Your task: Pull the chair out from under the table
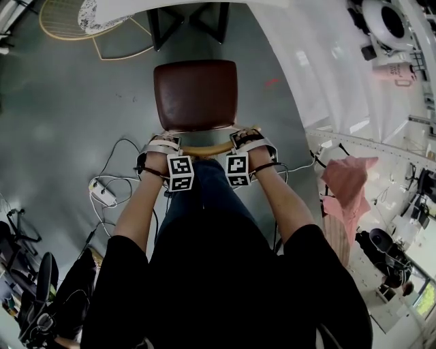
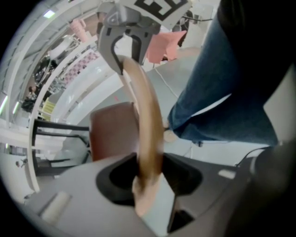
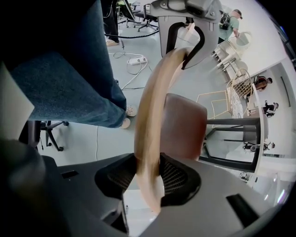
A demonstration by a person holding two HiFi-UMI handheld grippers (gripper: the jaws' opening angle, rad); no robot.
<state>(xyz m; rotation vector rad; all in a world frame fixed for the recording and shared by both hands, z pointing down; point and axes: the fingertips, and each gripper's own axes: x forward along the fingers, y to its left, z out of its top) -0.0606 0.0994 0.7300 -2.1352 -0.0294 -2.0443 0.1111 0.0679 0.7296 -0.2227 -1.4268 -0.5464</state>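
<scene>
The chair has a brown seat (image 1: 195, 94) and a curved wooden back rail (image 1: 206, 148). It stands on the grey floor in front of the white table (image 1: 139, 9), whose black legs (image 1: 163, 27) show beyond the seat. My left gripper (image 1: 162, 146) points down and is shut on the rail's left end. My right gripper (image 1: 249, 140) is shut on its right end. In the left gripper view the rail (image 2: 145, 125) runs up out of my left gripper (image 2: 149, 173). The right gripper view shows the rail (image 3: 152, 115) pinched in my right gripper (image 3: 149, 178), with the seat (image 3: 185, 127) beyond.
A power strip with cables (image 1: 102, 192) lies on the floor to the left. A yellow wire chair (image 1: 68, 20) stands at the far left. A white curved counter (image 1: 300, 68) and a pink cloth (image 1: 347, 184) are on the right. An office chair (image 1: 41, 286) is at the lower left.
</scene>
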